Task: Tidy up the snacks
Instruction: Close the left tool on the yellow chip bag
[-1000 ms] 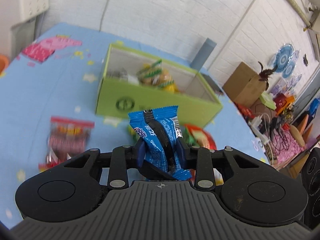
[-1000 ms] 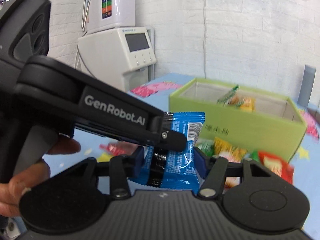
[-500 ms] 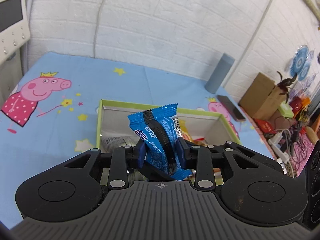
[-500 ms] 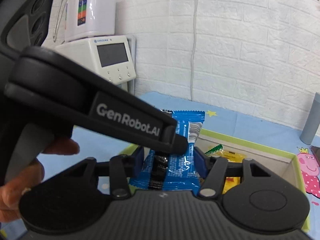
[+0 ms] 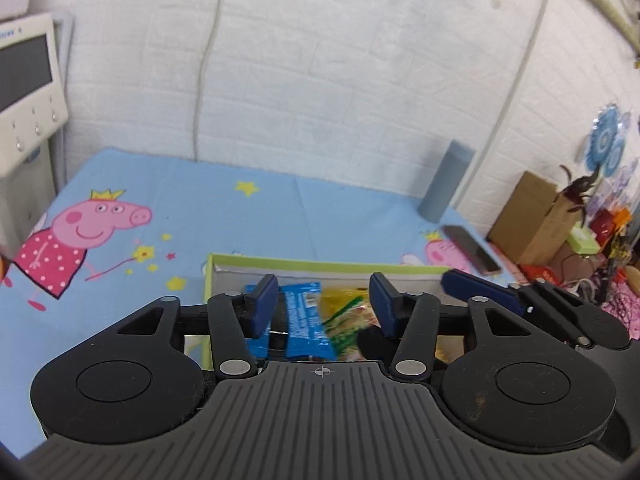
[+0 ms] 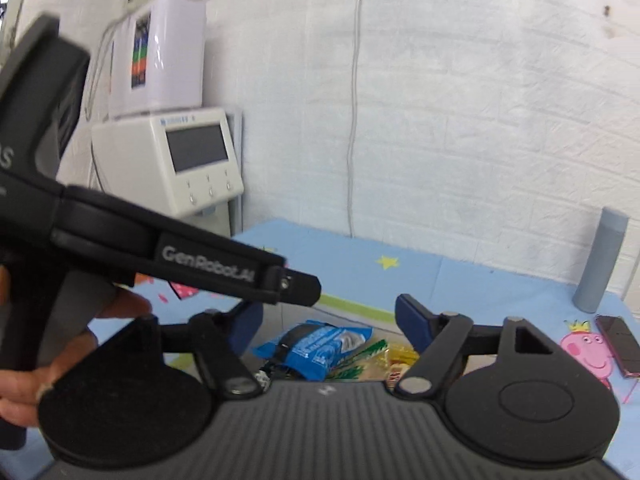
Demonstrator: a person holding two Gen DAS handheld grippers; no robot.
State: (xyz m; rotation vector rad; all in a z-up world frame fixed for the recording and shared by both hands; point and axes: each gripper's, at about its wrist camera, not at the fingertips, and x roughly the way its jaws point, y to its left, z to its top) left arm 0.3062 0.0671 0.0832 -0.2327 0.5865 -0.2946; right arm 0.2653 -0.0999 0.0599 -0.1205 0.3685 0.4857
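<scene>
Over the cartoon-print blue bench (image 5: 320,208), I see both tongs, left (image 5: 324,304) and right (image 6: 328,320), have just opened and stand empty, their crinkly blue snack packets (image 5: 304,320) now lying in the green cardboard box (image 5: 328,267).

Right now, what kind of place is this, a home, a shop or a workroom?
Probably a lived-in room used as a workroom. A white brick wall, a table under a cartoon-pig cloth, a screened appliance, and cardboard boxes and cables piled to the side suggest it.
</scene>
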